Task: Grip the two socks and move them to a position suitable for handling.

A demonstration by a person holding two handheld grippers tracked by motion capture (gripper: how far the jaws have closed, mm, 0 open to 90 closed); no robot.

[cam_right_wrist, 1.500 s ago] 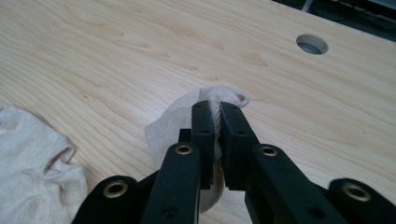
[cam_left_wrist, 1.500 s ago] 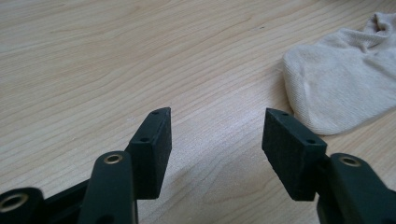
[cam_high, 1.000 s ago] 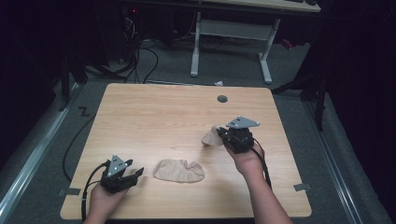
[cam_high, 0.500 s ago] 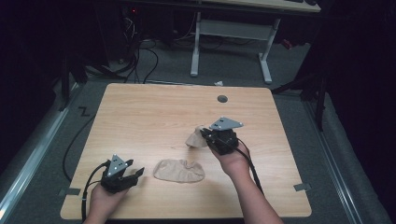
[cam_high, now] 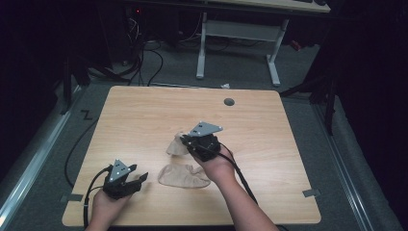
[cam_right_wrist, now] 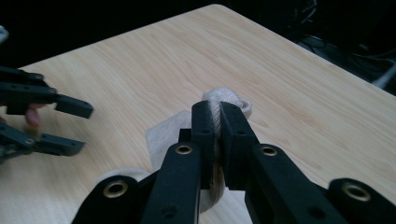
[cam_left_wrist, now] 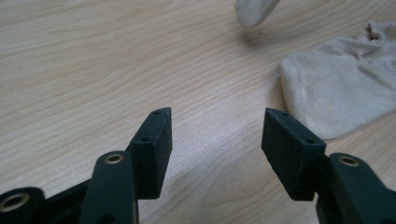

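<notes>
At the near edge of the wooden table (cam_high: 144,110), the left gripper (cam_high: 139,179) rests low with its jaws standing wide apart and nothing between them, pointed toward a beige sock (cam_high: 184,176) lying flat just beside it. Just beyond, the right gripper (cam_high: 185,142) is clamped on a second beige sock (cam_high: 174,147), carried above the tabletop so that it hangs close over the far end of the flat one.

The risk, as judged from here, lies in the grip: the pads pinch only a bunched fold of fabric, so the dangling sock could slip free or land crumpled and crosswise on its mate. The hanging end could also drag across the flat sock and pull it out of place, since nothing pins it down.

Compared with a second ago, the right gripper and its sock have travelled from the table's right-centre toward the middle, closing on the flat sock. The left gripper and flat sock lie as they did.
</notes>
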